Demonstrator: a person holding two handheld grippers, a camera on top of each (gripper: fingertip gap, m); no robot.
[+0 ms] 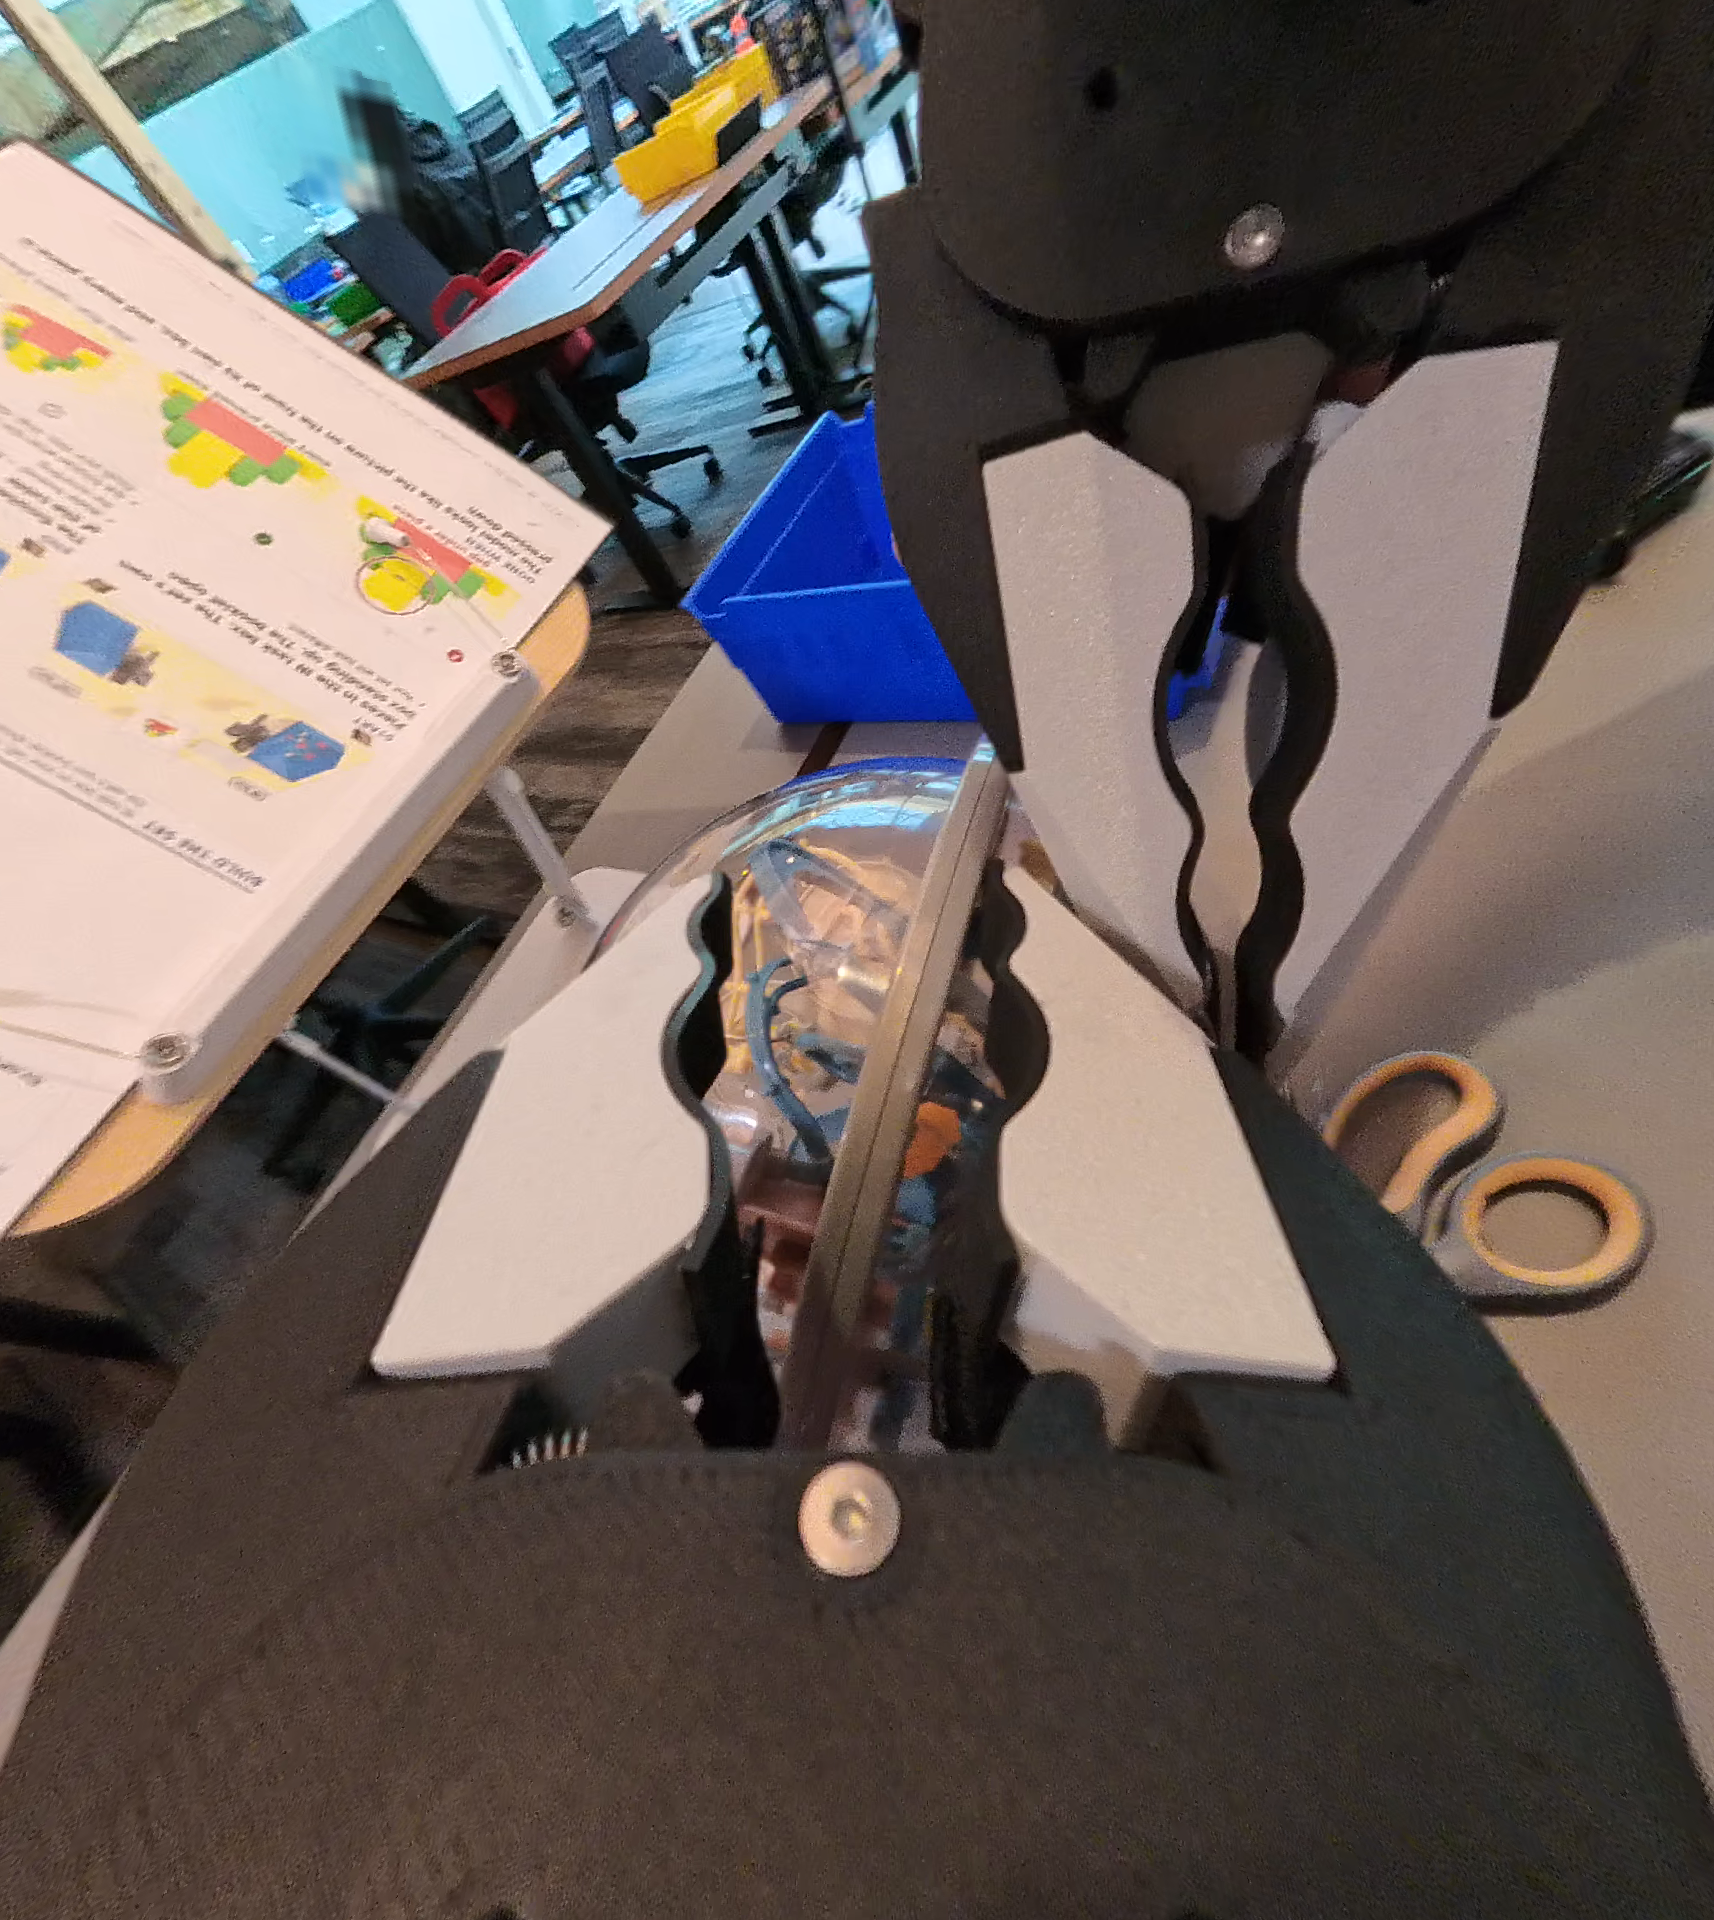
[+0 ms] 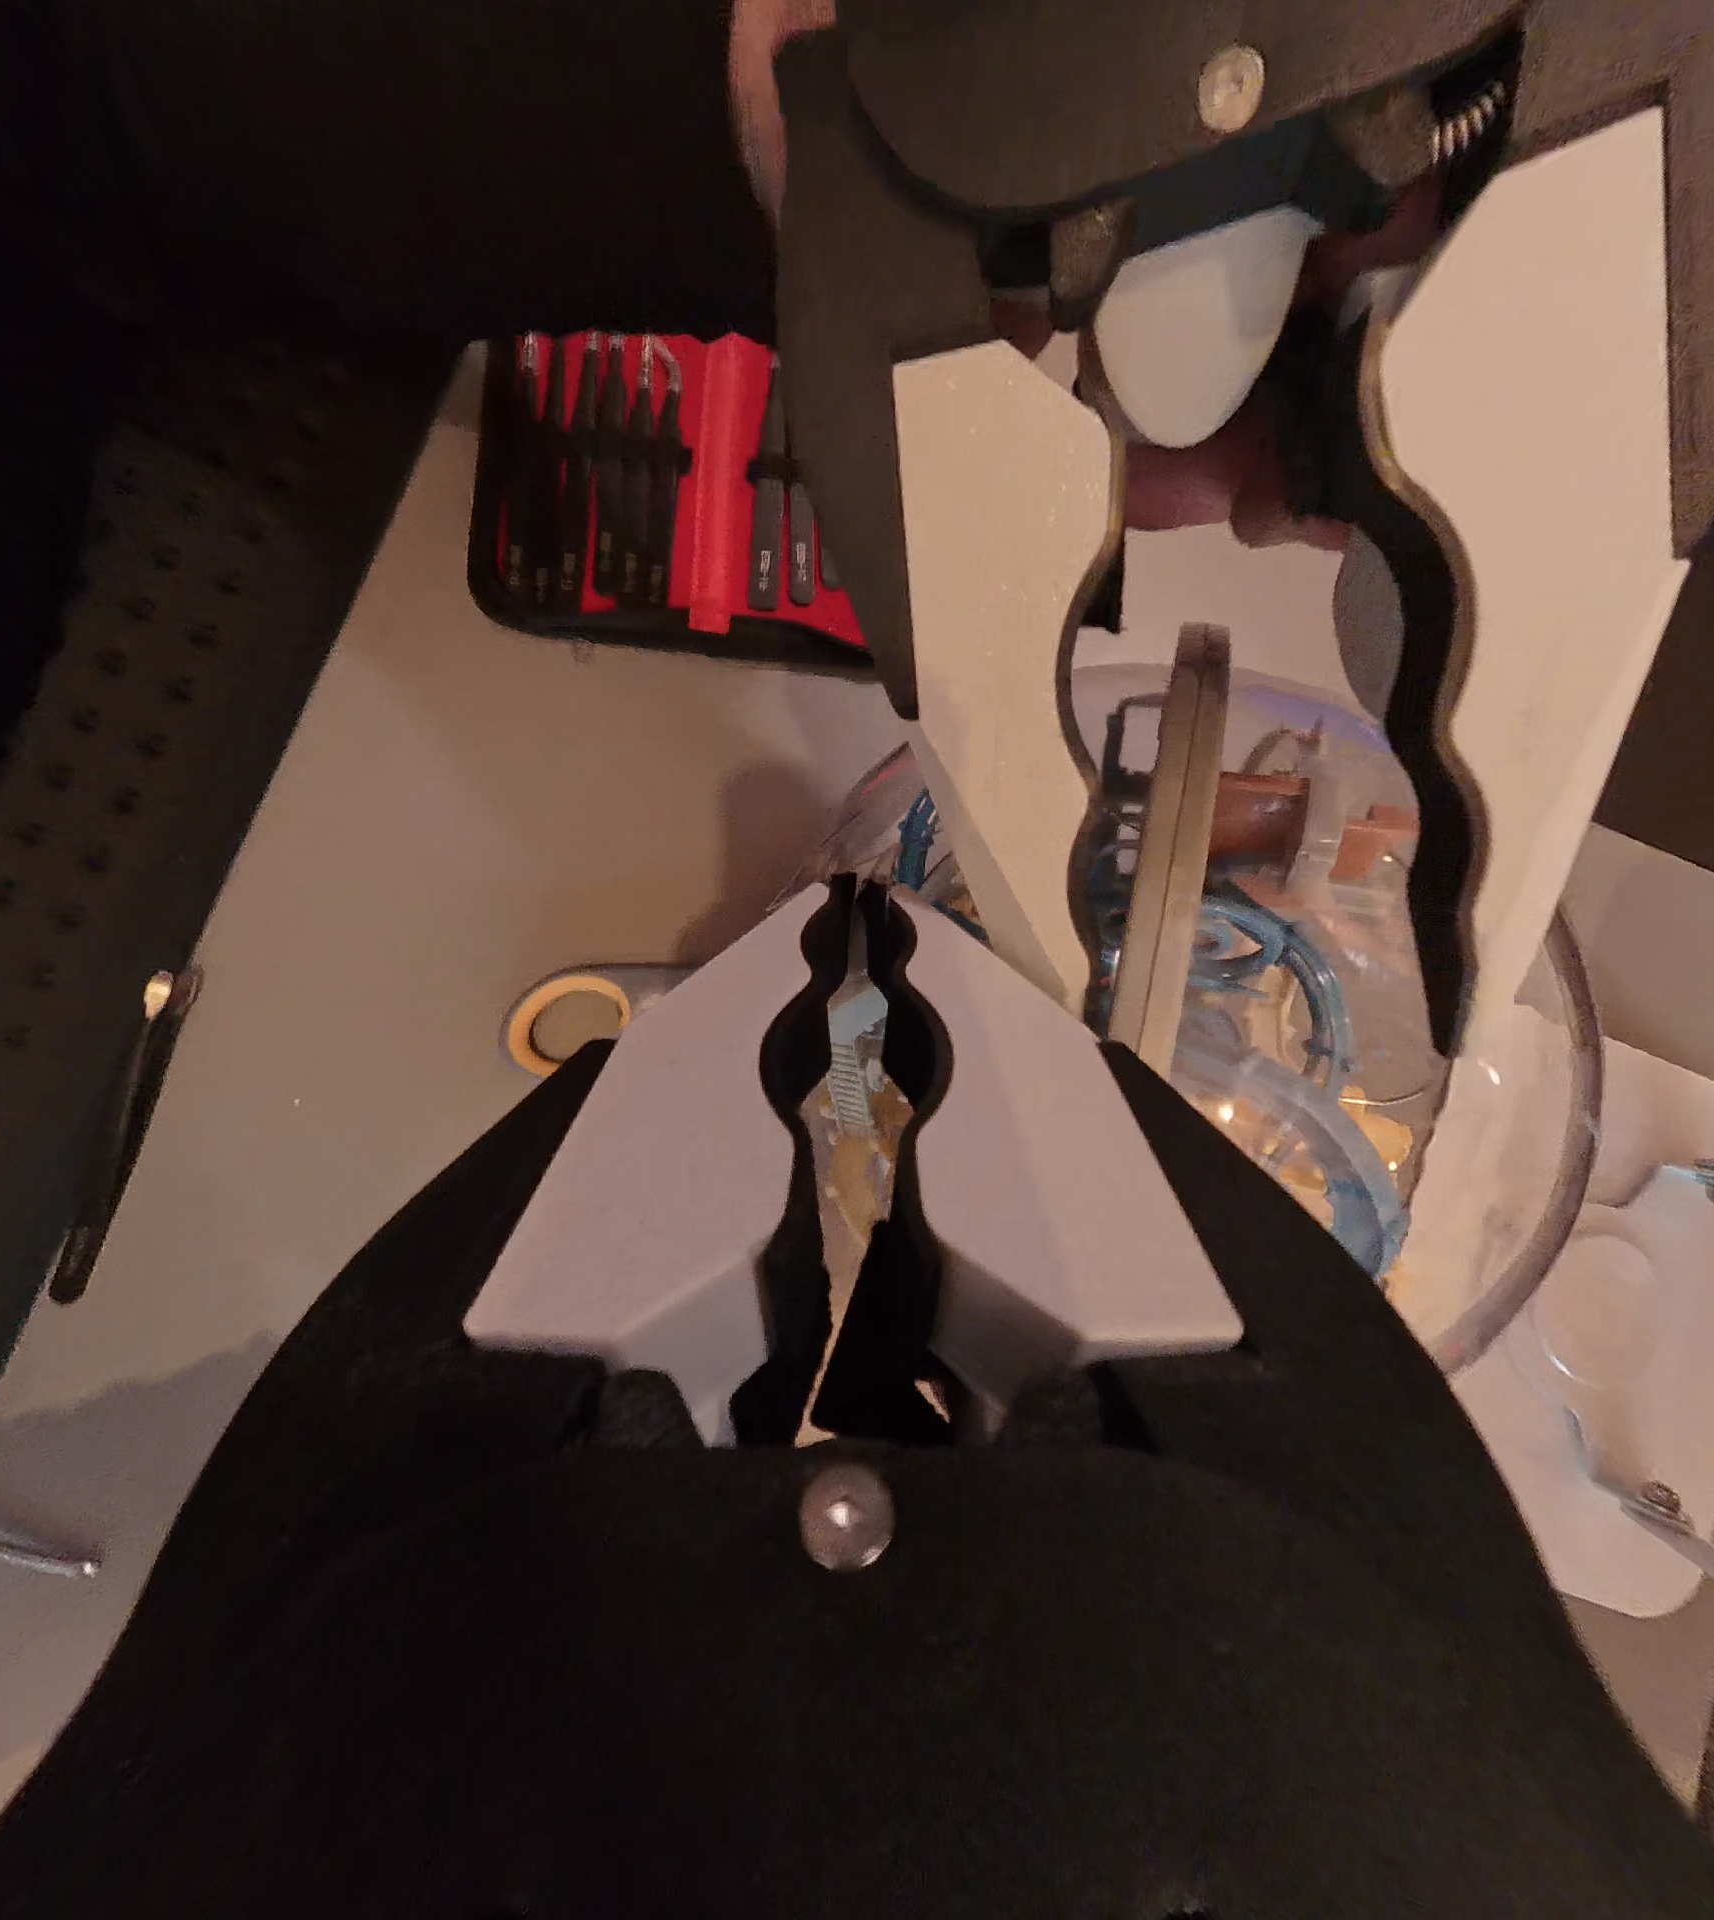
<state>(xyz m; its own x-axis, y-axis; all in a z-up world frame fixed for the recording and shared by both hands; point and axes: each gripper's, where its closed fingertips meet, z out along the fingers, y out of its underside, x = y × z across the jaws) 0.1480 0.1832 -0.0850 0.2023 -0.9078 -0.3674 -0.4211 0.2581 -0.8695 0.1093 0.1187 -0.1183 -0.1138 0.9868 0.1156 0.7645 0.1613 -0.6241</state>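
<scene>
A clear maze ball (image 1: 811, 831) with a grey ring (image 1: 936, 935) around its middle and blue, orange and brown tracks inside stands on the grey table. My left gripper (image 1: 853, 904) sits on it, one finger on each side of the ring, jaws half apart and pressed to the shell. In the right wrist view the left gripper (image 2: 1258, 1018) comes down from above over the ball (image 2: 1518, 1143). My right gripper (image 2: 858, 899) is shut, its tips at the ball's side. What lies between the tips is unclear. It also shows in the left wrist view (image 1: 1232, 1029).
Scissors with tan handles (image 1: 1518, 1216) lie on the table by the right gripper. A blue bin (image 1: 811, 623) stands behind the ball. A slanted board with a picture sheet (image 1: 157, 675) is at the left. A red tweezers case (image 2: 645, 499) and a white base plate (image 2: 1684, 1403) lie nearby. The left gripper is farther from the red tweezers case (image 2: 645, 499), some 30 cm, than the right, some 25 cm.
</scene>
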